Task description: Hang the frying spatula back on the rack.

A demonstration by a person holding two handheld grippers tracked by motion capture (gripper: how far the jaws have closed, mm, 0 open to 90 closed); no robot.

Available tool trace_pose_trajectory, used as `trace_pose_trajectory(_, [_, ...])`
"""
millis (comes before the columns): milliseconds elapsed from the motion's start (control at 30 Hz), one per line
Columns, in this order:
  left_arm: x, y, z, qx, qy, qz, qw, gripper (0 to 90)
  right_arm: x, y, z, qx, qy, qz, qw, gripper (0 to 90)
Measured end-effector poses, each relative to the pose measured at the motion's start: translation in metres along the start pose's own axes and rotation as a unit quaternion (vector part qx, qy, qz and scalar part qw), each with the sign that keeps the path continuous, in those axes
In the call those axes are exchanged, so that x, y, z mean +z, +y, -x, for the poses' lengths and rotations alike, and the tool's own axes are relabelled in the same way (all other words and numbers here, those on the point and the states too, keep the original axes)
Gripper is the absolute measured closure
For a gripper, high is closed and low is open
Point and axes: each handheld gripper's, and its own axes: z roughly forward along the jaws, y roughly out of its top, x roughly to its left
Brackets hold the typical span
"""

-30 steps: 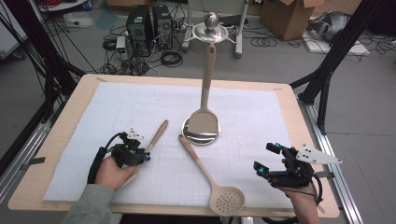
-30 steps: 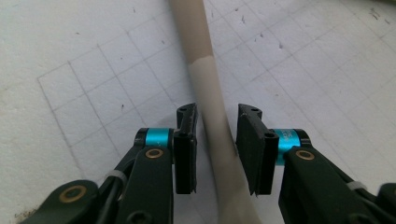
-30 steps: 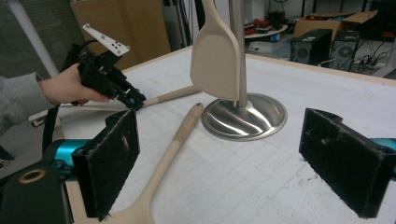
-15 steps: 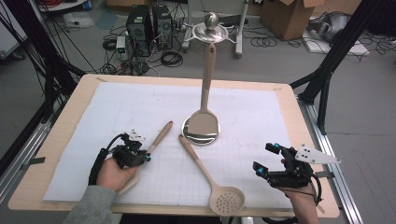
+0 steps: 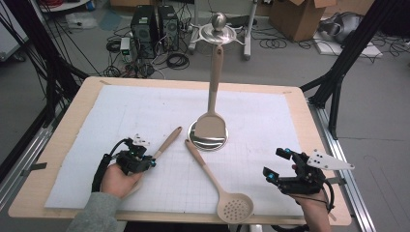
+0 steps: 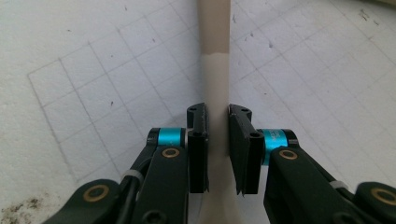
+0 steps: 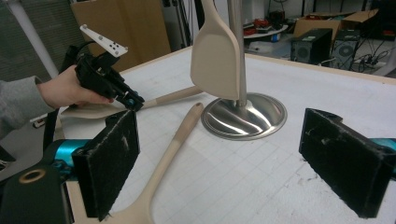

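My left gripper (image 5: 149,161) is low on the white mat at the front left. Its jaws have been closing and now press on the handle of a beige utensil (image 6: 215,79). That handle (image 5: 169,140) points away to the right, and its flat head (image 7: 88,111) lies under the hand. My right gripper (image 5: 275,163) hovers open at the front right with nothing between its pads (image 7: 112,158). A beige slotted spoon (image 5: 234,208) lies between the hands. Behind it a steel stand (image 5: 208,140) holds a hanging beige spatula (image 5: 212,124).
The white gridded mat (image 5: 121,111) covers most of the wooden table (image 5: 63,130). Beyond the far edge, the floor holds computer towers (image 5: 154,24), cables and cardboard boxes (image 5: 300,19). Black frame legs (image 5: 338,72) stand at both sides.
The utensil's handle has shifted slightly to the right at the left gripper. Both hands stay where they were, and the right gripper remains open.
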Motion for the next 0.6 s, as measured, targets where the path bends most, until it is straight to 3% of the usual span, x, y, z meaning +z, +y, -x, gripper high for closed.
trace_pose_trajectory(233, [-0.01,-0.001,-0.004,0.0,-0.002,0.012,0.9999,77.9,0.0,0.0,0.0,-0.001,-0.001,-0.001,1.0,11.1])
trace_pose_trajectory(600, [-0.041,0.003,-0.01,0.004,-0.02,0.056,0.9982,77.9,-0.001,0.0,0.001,-0.002,-0.001,0.001,1.0,11.2])
